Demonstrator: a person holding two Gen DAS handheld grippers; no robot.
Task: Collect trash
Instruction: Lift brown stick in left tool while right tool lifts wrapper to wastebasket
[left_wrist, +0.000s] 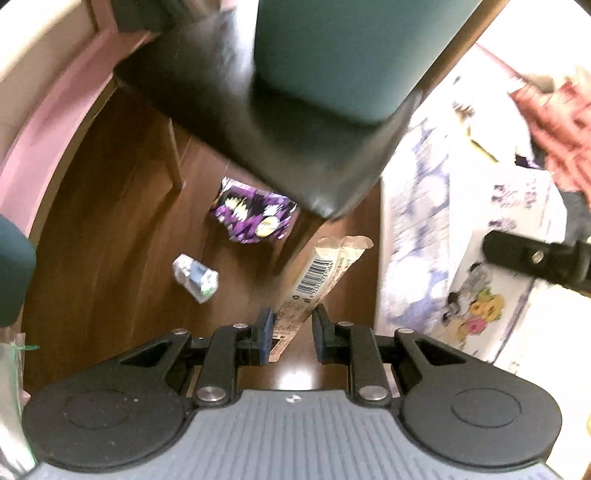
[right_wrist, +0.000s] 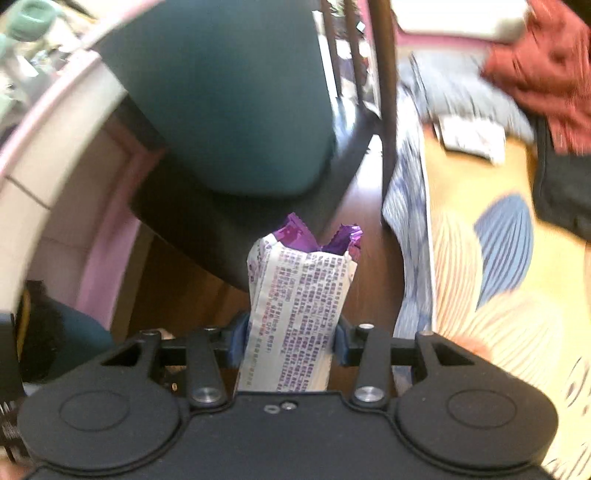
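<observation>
Dark wood floor (left_wrist: 110, 229) under a chair (left_wrist: 288, 147), bed (left_wrist: 461, 221) to my right. My left hand-held gripper (left_wrist: 291, 328) has its fingers apart around a long barcoded wrapper (left_wrist: 317, 280), touching only the left pad as far as I can tell. My right hand-held gripper (right_wrist: 290, 339) is clamped on a purple packet (right_wrist: 299, 302). I should close the left before lifting; 2 pieces remain: purple bag (left_wrist: 255, 214), small crumpled wrapper (left_wrist: 195, 277).
</observation>
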